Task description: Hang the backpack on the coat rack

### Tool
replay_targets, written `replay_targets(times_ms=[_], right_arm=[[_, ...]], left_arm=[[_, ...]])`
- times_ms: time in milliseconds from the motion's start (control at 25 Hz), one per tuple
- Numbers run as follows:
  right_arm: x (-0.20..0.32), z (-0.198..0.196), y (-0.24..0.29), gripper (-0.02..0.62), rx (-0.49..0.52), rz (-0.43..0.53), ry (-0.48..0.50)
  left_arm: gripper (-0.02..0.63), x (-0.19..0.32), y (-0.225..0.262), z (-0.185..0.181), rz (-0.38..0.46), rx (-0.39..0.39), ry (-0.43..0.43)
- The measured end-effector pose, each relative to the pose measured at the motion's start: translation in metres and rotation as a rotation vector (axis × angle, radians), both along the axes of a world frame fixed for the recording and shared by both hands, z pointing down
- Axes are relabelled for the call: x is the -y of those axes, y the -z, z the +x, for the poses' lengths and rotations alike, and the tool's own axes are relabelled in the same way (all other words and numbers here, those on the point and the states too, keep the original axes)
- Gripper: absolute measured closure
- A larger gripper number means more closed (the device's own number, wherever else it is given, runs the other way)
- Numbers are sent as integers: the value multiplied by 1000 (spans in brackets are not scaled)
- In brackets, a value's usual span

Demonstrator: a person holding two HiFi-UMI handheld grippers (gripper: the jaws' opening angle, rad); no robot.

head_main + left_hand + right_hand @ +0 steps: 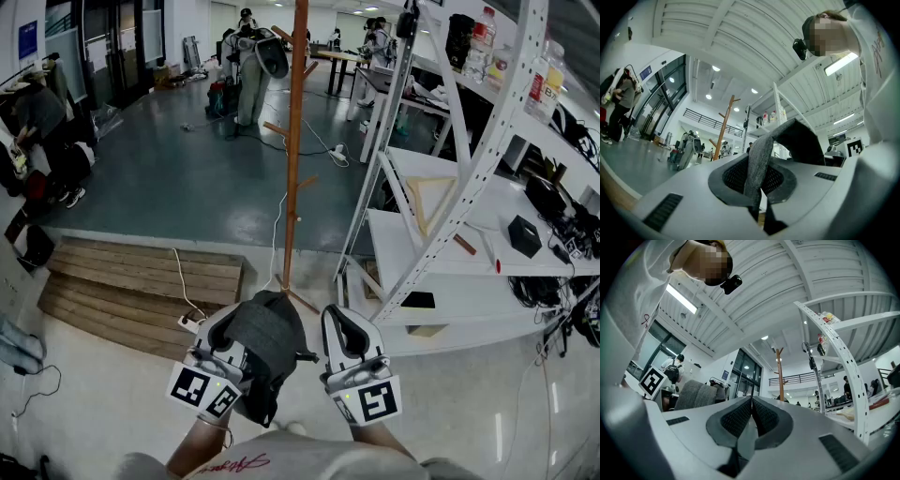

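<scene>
Head view: the coat rack [295,141] runs past the top edge, so its upper pegs are cut off. The gray backpack [269,345] hangs over the floor near the rack's foot and covers the left gripper's [228,330] tips. The right gripper [345,323] is just beside it.

Left gripper view: the jaws are clamped on the backpack's strap [758,159].

Right gripper view: the jaws are pressed together with nothing between them.

No legible writing anywhere (red script [234,462] on the shirt [319,457], blue wall sign [28,37], both unreadable)
</scene>
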State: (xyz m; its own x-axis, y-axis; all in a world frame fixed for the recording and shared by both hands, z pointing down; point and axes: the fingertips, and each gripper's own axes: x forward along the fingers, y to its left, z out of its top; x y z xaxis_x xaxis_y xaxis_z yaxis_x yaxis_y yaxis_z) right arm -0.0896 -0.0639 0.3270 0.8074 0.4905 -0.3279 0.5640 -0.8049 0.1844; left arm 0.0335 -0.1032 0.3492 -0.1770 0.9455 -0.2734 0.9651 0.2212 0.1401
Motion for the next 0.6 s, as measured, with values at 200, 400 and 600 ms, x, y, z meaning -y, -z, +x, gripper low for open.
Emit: replay_targets(times_ms=[200, 400, 600], right_arm=[[0, -2, -1, 572, -15, 38, 3], [1, -3, -1, 572, -18, 31, 8], [4, -3, 0, 572, -18, 39, 12]], left_arm=[[572, -1, 1, 1, 6, 14, 12], [572, 1, 1, 3, 5, 20, 22], [572, 2, 3, 2, 1, 11, 22]])
